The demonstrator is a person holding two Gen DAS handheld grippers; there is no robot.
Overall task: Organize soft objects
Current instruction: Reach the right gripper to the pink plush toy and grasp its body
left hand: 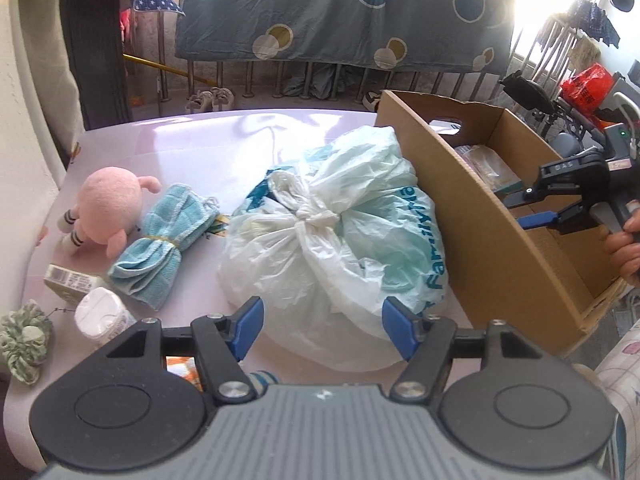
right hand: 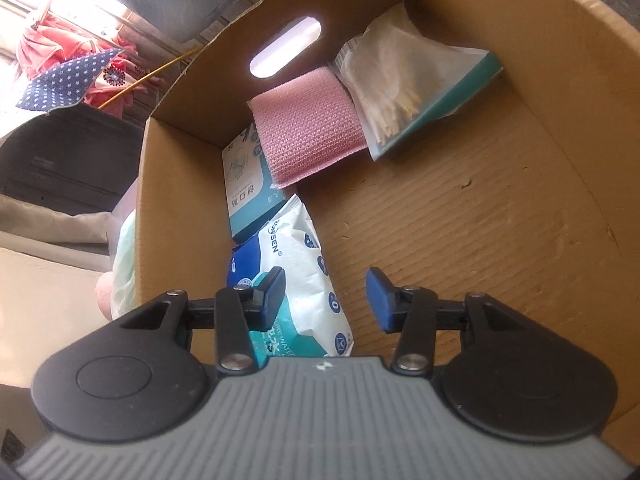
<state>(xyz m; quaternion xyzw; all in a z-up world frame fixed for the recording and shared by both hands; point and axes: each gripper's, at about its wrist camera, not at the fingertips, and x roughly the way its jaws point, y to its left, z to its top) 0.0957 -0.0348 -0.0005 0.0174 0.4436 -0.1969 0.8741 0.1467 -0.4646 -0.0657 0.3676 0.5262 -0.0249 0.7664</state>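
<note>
A knotted white and pale green plastic bag point(left hand: 336, 232) lies on the pink table point(left hand: 192, 148), right in front of my open, empty left gripper point(left hand: 324, 326). A pink plush toy point(left hand: 110, 204) and a bundled blue towel point(left hand: 164, 236) lie left of the bag. A cardboard box point(left hand: 472, 208) stands to the right. My right gripper point(right hand: 326, 300) is open and empty inside the box point(right hand: 480, 208), just above a wet wipes pack point(right hand: 304, 276). It also shows in the left wrist view point(left hand: 540, 210). The box holds a pink cloth point(right hand: 308, 128), a teal box point(right hand: 250, 188) and a swab bag point(right hand: 404, 92).
A green scrunchie point(left hand: 24, 340), a white bottle point(left hand: 102, 316) and a small carton point(left hand: 72, 282) lie at the table's left front. A railing with a hanging blue sheet point(left hand: 340, 12) stands behind the table. The box's right half floor point(right hand: 460, 240) is bare cardboard.
</note>
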